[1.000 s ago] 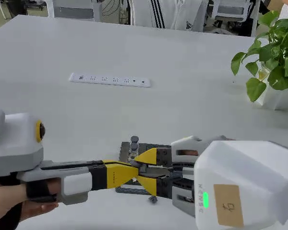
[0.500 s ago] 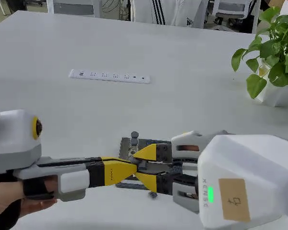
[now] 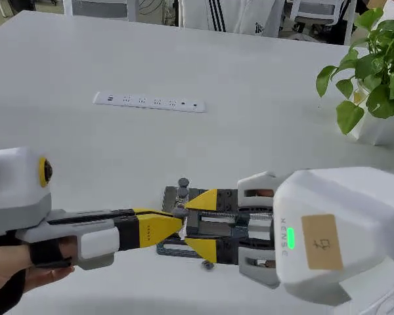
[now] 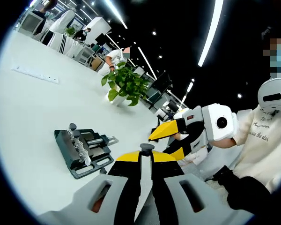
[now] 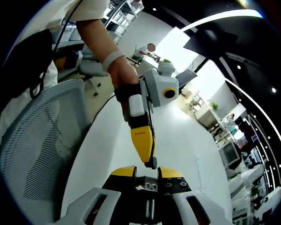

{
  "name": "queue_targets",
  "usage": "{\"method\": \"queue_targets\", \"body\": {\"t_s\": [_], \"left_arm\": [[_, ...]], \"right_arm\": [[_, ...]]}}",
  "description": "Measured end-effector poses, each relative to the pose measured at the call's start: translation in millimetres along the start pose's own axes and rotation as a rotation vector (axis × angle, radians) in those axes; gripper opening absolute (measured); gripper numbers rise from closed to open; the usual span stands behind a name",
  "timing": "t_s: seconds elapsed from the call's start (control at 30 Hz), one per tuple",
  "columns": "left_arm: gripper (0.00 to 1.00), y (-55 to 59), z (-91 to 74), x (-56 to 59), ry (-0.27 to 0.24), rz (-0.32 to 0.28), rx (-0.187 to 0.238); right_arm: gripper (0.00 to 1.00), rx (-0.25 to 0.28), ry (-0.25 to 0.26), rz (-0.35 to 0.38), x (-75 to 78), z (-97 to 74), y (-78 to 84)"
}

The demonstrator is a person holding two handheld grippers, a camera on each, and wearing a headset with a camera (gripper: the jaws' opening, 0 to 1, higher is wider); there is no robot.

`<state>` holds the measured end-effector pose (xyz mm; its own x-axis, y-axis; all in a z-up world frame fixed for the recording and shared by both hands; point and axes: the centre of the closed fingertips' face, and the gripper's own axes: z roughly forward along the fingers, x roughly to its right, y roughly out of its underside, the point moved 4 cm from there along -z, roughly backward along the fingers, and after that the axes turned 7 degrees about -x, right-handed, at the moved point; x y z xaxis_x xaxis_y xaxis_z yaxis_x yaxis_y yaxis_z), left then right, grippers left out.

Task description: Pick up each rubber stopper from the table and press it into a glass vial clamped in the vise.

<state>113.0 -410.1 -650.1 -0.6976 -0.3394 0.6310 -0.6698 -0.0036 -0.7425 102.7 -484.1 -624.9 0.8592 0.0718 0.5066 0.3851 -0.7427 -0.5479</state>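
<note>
L tool (image 4: 146, 153), in from 9 o'clock, pinches a stopper (image 4: 146, 147): centre it over an open vial (image 4: 82, 151) in vise (image 4: 64, 143), push straight dwn; R tool (image 5: 147, 172) gapes wide.

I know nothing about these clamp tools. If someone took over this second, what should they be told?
Left gripper: shut on a rubber stopper, tip beside the vials.
Right gripper: open, over the vise.
Done: the end vial seems to be capped already.
Left: press in the held stopper, then the loose stopper lying on the table by the vise.
</note>
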Motion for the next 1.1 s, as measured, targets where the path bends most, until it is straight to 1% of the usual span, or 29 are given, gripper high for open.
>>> {"method": "queue_targets", "body": {"t_s": [0.03, 0.07, 0.1, 0.17, 0.2, 0.23, 0.27, 0.3, 0.37, 0.4, 0.43, 0.47, 0.5, 0.57, 0.6, 0.7, 0.73, 0.8, 0.83, 0.87, 0.9, 0.93, 0.97, 1.0, 1.07, 1.1], "left_arm": [[0.03, 0.6, 0.0, 0.3, -0.004, 0.023, -0.010], [0.03, 1.0, 0.1, 0.0, -0.020, 0.068, -0.024], [0.03, 1.9, 0.4, 1.1, -0.020, 0.089, -0.036], [0.03, 4.7, 1.7, 2.5, -0.027, 0.143, -0.070], [0.03, 5.9, 2.4, 3.3, -0.026, 0.160, -0.081], [0.03, 8.2, 3.6, 4.2, -0.029, 0.204, -0.106], [0.03, 9.1, 3.6, 3.2, -0.033, 0.236, -0.119], [0.03, 11.4, 4.3, 3.5, -0.037, 0.273, -0.142], [0.03, 14.1, 6.1, 5.1, -0.036, 0.327, -0.169], [0.03, 16.7, 7.6, 6.5, -0.030, 0.345, -0.192], [0.03, 18.0, 8.5, 6.8, -0.032, 0.357, -0.203], [0.03, 19.5, 10.1, 6.9, -0.035, 0.386, -0.218], [0.03, 21.0, 11.1, 7.5, -0.033, 0.407, -0.232], [0.03, 22.8, 14.1, 9.7, -0.033, 0.435, -0.246], [0.03, 23.0, 15.5, 11.1, -0.031, 0.448, -0.246], [0.03, 22.8, 19.7, 14.4, -0.044, 0.486, -0.243], [0.03, 21.0, 21.0, 13.9, -0.070, 0.513, -0.231], [0.03, 20.0, 22.9, 16.6, -0.088, 0.543, -0.217], [0.03, 19.4, 23.6, 16.5, -0.102, 0.561, -0.213], [0.03, 20.4, 24.1, 16.5, -0.111, 0.579, -0.222], [0.03, 20.0, 24.8, 16.4, -0.128, 0.604, -0.217], [0.03, 21.3, 25.7, 18.1, -0.120, 0.591, -0.214], [0.03, 20.1, 26.2, 18.2, -0.122, 0.587, -0.202], [0.03, 19.9, 26.3, 17.9, -0.124, 0.586, -0.199], [0.03, 20.1, 27.5, 17.9, -0.138, 0.599, -0.194], [0.03, 20.9, 28.5, 18.1, -0.138, 0.599, -0.201]], "right_arm": [[0.14, 0.000, -0.017, 0.021, 0.2, -1.4, 0.7], [0.14, 0.013, -0.061, 0.061, -0.3, -3.7, 0.2], [0.14, 0.015, -0.096, 0.086, -0.9, -5.3, 0.7], [0.14, 0.025, -0.132, 0.109, 3.2, -9.1, 0.9], [0.15, 0.025, -0.176, 0.141, 1.8, -10.3, 1.3], [0.16, 0.033, -0.193, 0.172, 5.4, -11.7, 1.1], [0.17, 0.037, -0.219, 0.174, 5.7, -13.2, 1.0], [0.16, 0.043, -0.254, 0.172, 5.7, -15.4, 0.3], [0.16, 0.036, -0.280, 0.188, 7.7, -16.7, 0.8], [0.15, 0.034, -0.328, 0.184, 4.9, -17.8, 0.5], [0.16, 0.025, -0.345, 0.196, 4.2, -17.6, 1.3], [0.17, 0.008, -0.381, 0.197, 1.7, -16.8, 3.0], [0.18, -0.010, -0.403, 0.196, -0.4, -16.1, 4.6], [0.18, -0.029, -0.407, 0.159, -1.8, -12.6, 6.3], [0.18, -0.037, -0.425, 0.166, -4.0, -11.7, 6.5], [0.18, -0.054, -0.448, 0.171, -7.8, -7.1, 8.2], [0.18, -0.065, -0.448, 0.173, -8.6, -5.1, 9.7], [0.17, -0.074, -0.445, 0.217, -9.4, -2.7, 11.0], [0.17, -0.073, -0.442, 0.231, -9.4, -1.9, 11.1], [0.16, -0.073, -0.438, 0.235, -9.4, -1.4, 11.4], [0.16, -0.075, -0.433, 0.237, -9.4, -1.1, 12.0], [0.16, -0.079, -0.428, 0.236, -9.3, -0.7, 12.4], [0.15, -0.082, -0.424, 0.233, -9.1, -0.5, 13.2], [0.15, -0.084, -0.420, 0.238, -8.7, -0.1, 13.5], [0.15, -0.090, -0.424, 0.247, -9.6, 0.6, 15.0], [0.14, -0.096, -0.422, 0.251, -9.6, 1.4, 16.2]]}}
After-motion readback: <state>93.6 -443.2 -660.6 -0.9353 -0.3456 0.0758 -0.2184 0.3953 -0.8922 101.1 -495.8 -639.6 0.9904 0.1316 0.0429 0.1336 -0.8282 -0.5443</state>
